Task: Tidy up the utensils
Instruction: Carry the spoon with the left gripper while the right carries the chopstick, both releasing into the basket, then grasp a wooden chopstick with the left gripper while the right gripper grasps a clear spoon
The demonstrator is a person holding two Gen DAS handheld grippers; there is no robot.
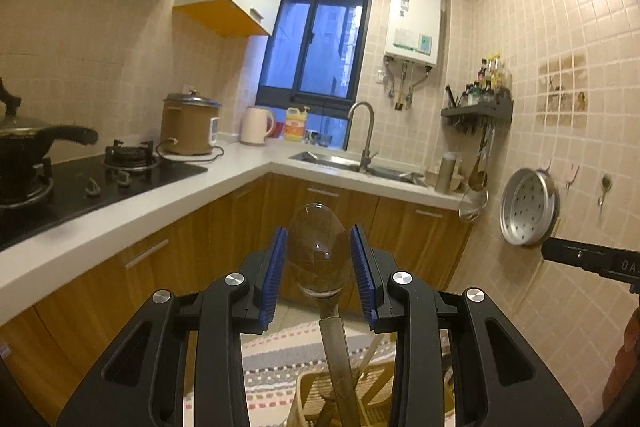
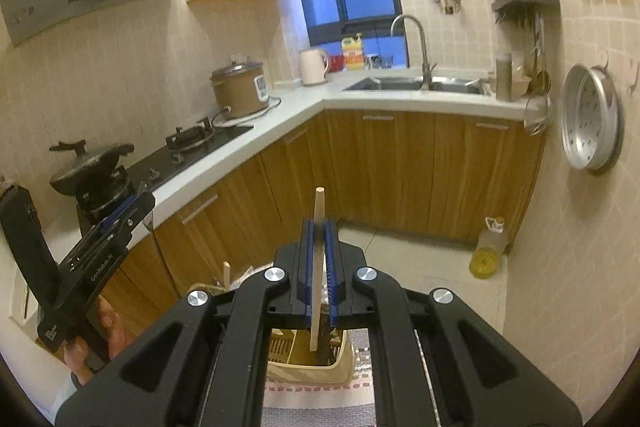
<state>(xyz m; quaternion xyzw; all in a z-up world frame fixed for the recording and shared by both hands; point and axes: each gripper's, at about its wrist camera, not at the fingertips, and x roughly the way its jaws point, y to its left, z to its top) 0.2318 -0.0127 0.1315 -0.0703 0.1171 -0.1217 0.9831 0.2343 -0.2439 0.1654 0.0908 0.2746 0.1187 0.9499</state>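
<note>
In the left wrist view my left gripper (image 1: 319, 243) is open, its blue pads standing either side of a metal spoon's (image 1: 318, 255) bowl without touching it. The spoon stands upright with its handle down in a beige slotted utensil holder (image 1: 320, 391) below. In the right wrist view my right gripper (image 2: 319, 227) is shut on a wooden chopstick (image 2: 319, 211), held upright above the same beige holder (image 2: 308, 367). Another wooden stick (image 2: 227, 275) rises from the holder at the left. The left gripper (image 2: 136, 203) shows at the left of that view, held in a hand.
An L-shaped white counter (image 1: 240, 175) carries a gas hob (image 1: 120, 171), a pot (image 1: 24, 143), a rice cooker (image 1: 188, 127), a kettle (image 1: 256, 125) and a sink (image 1: 352, 163). Wooden cabinets (image 2: 400, 163) stand below. A steamer tray (image 2: 592, 119) hangs on the right wall. An oil bottle (image 2: 488, 247) stands on the floor.
</note>
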